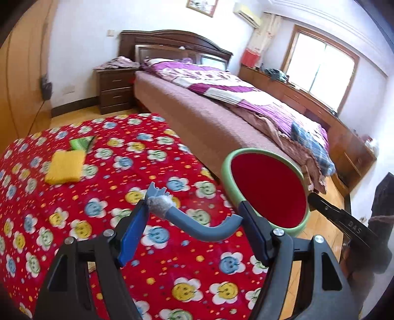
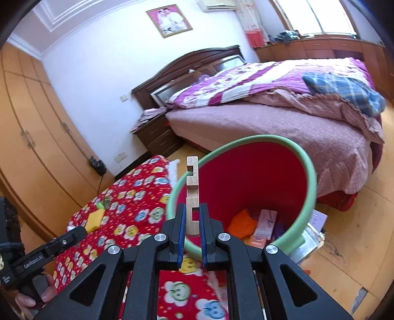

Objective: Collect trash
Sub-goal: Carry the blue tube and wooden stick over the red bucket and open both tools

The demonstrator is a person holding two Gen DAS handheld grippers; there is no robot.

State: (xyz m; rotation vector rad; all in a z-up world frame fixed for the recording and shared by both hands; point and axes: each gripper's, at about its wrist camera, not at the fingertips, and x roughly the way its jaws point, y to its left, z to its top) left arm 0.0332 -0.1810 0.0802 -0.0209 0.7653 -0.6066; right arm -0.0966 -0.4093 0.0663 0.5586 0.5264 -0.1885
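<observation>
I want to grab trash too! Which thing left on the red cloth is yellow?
The square sponge. The packet beside it is green.

A home bedroom. Ahead of the right gripper (image 2: 192,221) stands a double bed with a dark wooden headboard (image 2: 197,61) and a purple patterned quilt (image 2: 258,81). A dark wooden nightstand (image 2: 157,135) sits beside it, tall orange-brown wardrobe doors (image 2: 32,128) stand to the left, and a framed portrait (image 2: 169,20) hangs on the white wall.
</observation>
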